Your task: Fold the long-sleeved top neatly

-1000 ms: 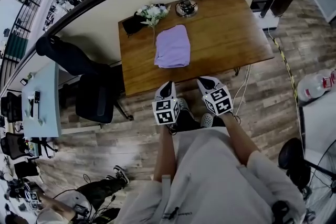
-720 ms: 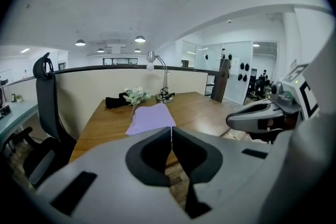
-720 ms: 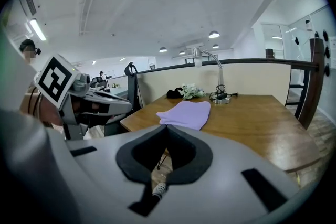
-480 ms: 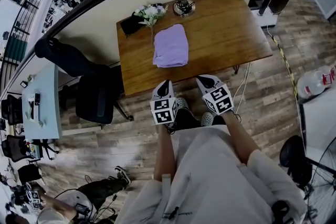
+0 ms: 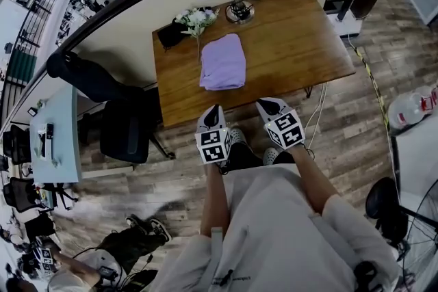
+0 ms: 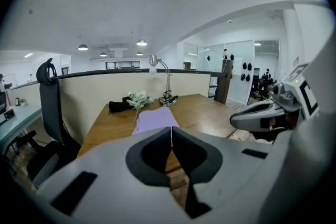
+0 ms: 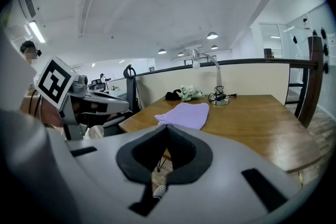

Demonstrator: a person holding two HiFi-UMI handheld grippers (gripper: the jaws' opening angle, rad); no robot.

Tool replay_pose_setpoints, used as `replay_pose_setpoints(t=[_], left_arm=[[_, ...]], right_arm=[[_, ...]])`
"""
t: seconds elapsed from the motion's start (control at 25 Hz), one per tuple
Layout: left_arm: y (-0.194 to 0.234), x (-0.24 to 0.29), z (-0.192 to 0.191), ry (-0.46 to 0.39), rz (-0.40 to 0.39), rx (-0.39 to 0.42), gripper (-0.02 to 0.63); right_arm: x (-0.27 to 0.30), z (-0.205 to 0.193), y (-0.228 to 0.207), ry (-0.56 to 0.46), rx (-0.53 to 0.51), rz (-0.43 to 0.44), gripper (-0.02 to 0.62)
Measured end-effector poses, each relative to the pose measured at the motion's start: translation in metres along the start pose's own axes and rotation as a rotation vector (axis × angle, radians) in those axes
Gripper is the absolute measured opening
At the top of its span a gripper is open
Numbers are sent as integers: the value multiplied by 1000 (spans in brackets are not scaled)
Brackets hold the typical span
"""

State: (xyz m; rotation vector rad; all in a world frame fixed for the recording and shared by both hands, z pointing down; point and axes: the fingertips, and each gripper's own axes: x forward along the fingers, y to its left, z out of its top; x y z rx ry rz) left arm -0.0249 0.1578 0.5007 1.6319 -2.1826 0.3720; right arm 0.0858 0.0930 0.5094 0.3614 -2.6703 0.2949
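The lilac long-sleeved top (image 5: 222, 63) lies folded into a compact rectangle on the wooden table (image 5: 294, 44), left of its middle. Both grippers hang in front of the table's near edge, above the floor and apart from the top. My left gripper (image 5: 213, 111) is shut with nothing between its jaws, and so is my right gripper (image 5: 266, 105). In the left gripper view the jaws (image 6: 171, 131) meet in a line below the top (image 6: 155, 119). The right gripper view shows its jaws (image 7: 167, 128) shut too, with the top (image 7: 186, 114) ahead.
A desk lamp (image 5: 236, 2), a bunch of white flowers (image 5: 196, 17) and a dark bundle (image 5: 171, 34) stand along the table's far edge. A black office chair (image 5: 126, 133) sits left of the table. Someone's legs (image 5: 133, 239) lie on the floor at lower left.
Both grippers stay shut in front of the table and the folded top has not moved. The legs on the floor at lower left shifted a little leftward.
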Motion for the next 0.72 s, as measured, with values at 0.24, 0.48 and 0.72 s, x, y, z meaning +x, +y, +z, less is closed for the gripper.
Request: replay_pose_setpoints(t=[0.24, 0.48, 0.72], left_arm=[[4, -2, 4, -11, 28, 4, 25], [3, 0, 1, -4, 23, 9, 25], [0, 3, 1, -2, 18, 18, 25]], right_arm=[[-1, 1, 0, -2, 5, -3, 2], [-1, -5, -4, 0, 26, -6, 3], [-2, -5, -7, 1, 27, -7, 2]])
